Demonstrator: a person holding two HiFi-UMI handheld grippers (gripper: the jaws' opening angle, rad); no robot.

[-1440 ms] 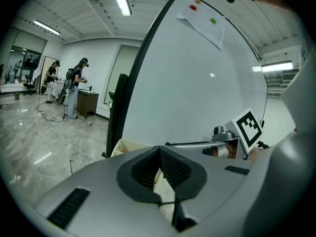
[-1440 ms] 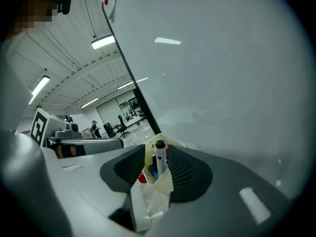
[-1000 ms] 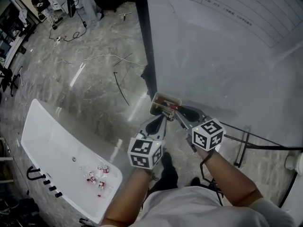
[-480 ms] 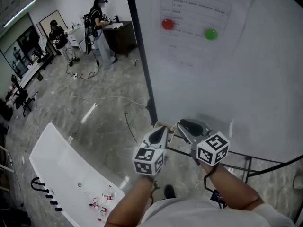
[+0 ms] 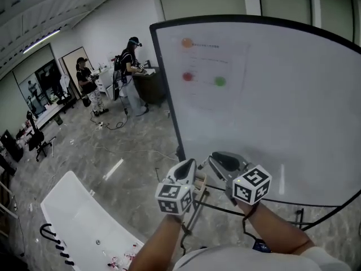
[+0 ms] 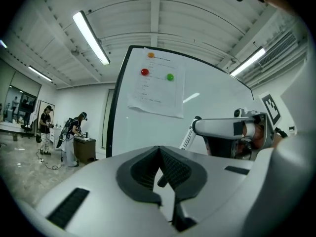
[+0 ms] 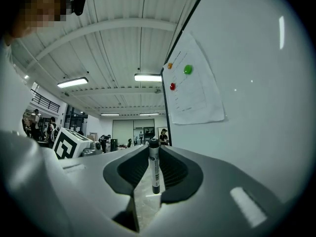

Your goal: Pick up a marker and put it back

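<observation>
1. in front of the whiteboard [image 5: 271, 95], at 6 o'clock in the head view, the left gripper [image 5: 187, 165] and the right gripper [image 5: 219, 160] sit side by side, both pointing level at the board.
2. the right gripper is clamped on the marker [image 7: 154, 174]. the marker stands upright between the two pads, with its dark cap end at 12 o'clock.
3. the left gripper's pads meet at their tips, and nothing can be made out held between them. from its own view the right gripper and the marker's white barrel show at 3 o'clock.
4. progress, as i judge it: the pick-up is done, since the marker is off its resting place and carried in the air. putting it back is all still to do, and nothing here shows that return begun.
5. against a second ago: then the head view looked steeply down at the floor. both grippers were low, at a small box by the board's bottom edge.
6. now the view is lifted. it takes in the whole board with its sheet of paper [image 5: 217, 75] at 12 o'clock and people [image 5: 132, 72] at 10 o'clock.
7. the white table [image 5: 73, 208] has slid toward 7 o'clock. both grippers stand higher against the board, and the box is mostly hidden behind the left one.
</observation>
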